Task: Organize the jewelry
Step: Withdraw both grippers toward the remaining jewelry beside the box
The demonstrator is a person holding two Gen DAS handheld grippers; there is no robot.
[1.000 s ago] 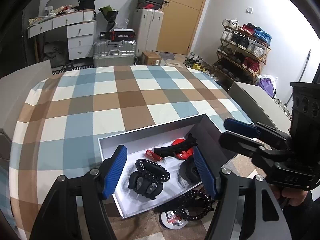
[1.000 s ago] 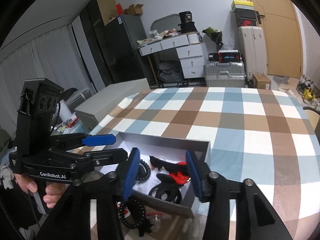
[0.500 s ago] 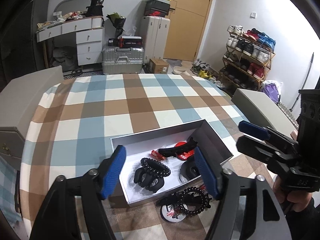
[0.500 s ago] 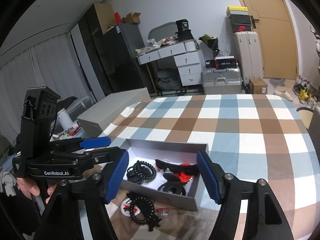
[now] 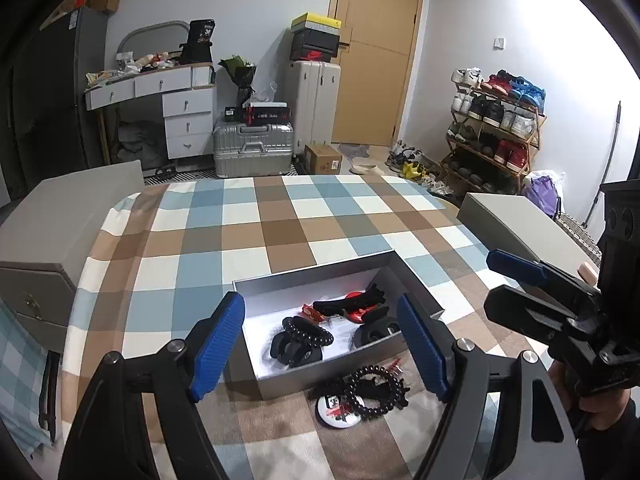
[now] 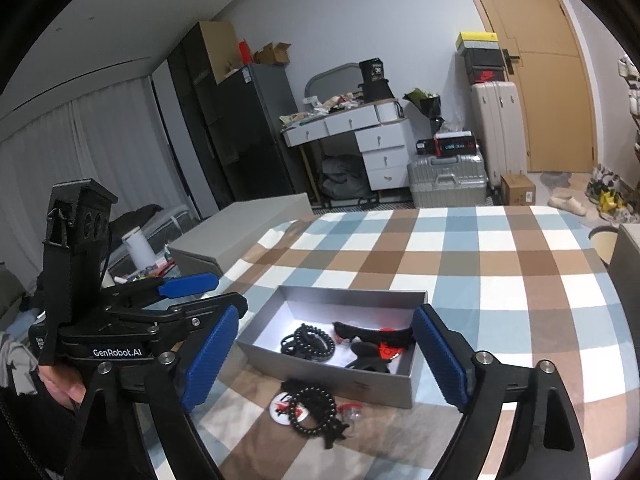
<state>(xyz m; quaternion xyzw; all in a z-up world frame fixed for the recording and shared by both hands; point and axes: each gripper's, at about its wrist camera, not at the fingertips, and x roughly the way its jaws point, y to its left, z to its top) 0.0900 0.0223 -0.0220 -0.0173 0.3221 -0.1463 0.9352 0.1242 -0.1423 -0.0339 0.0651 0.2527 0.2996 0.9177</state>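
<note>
**Open grey box, both grippers held back above it**

A shallow grey cardboard box [image 5: 416, 284] with a white lining sits open on the blue, brown and white checked tablecloth [image 5: 260, 236]. Inside it lie a black beaded bracelet [image 5: 308, 330] resting on a black claw hair clip [image 5: 294, 352], a long black hair clip [image 5: 348, 304] laid across a red piece [image 5: 358, 308], a small red clip [image 5: 312, 313] and a dark rounded clip [image 5: 374, 330] near the box's right end.

Just outside the near wall of the box, on the cloth, a second black beaded bracelet [image 5: 374, 390] lies partly over a round white badge with red marks [image 5: 334, 410].

The left gripper [image 5: 324, 348] hangs above the box, its blue-padded jaws spread wide and holding nothing. The right gripper [image 6: 324, 364] likewise stands wide apart and bare, the box and the loose bracelet showing between its fingers, well below them
</note>
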